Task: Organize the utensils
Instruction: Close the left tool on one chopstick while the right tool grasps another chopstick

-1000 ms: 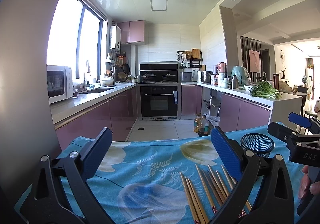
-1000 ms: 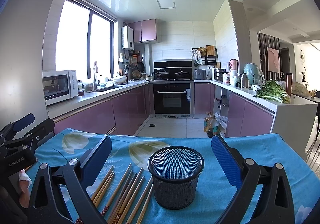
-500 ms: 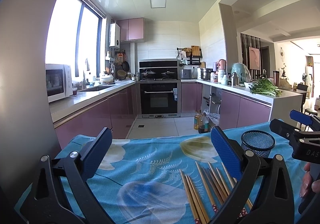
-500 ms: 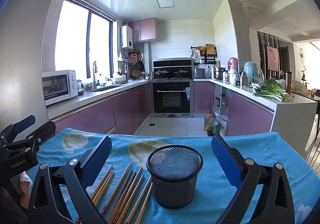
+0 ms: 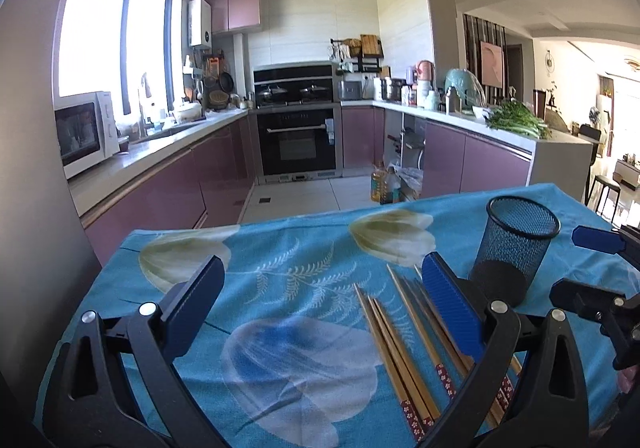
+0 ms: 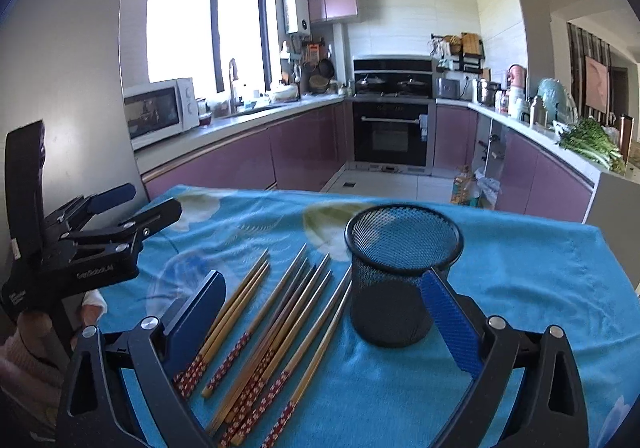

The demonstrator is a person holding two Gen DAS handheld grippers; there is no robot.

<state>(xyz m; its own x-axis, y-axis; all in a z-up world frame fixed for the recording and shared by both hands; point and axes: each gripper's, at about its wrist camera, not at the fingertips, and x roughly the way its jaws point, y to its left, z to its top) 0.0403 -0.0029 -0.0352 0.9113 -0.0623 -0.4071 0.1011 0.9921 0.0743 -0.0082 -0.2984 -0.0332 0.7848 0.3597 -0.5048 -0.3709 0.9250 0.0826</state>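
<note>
Nearest me, both sets of fingers are spread wide and grasp nothing; the right gripper (image 6: 320, 312) has just been narrowing a little over the wooden chopsticks (image 6: 276, 332) (red patterned ends toward us) lying loose on the blue floral table (image 6: 540, 280). Just beside them stands an upright black mesh cup (image 6: 396, 276), with the left gripper (image 5: 320, 308) alongside.

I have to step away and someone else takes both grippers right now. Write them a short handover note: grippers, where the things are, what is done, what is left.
Left hand-held gripper: open, empty, over the tablecloth left of the chopsticks.
Right hand-held gripper: open, jaws just closed slightly, nothing gripped; chopsticks and holder lie between its fingers.
Chopsticks: all flat on the cloth, loosely fanned, left of the black mesh holder.
Holder: upright, looks empty.
Done: nothing yet.
Left: pick up the chopsticks and stand them in the holder.
</note>
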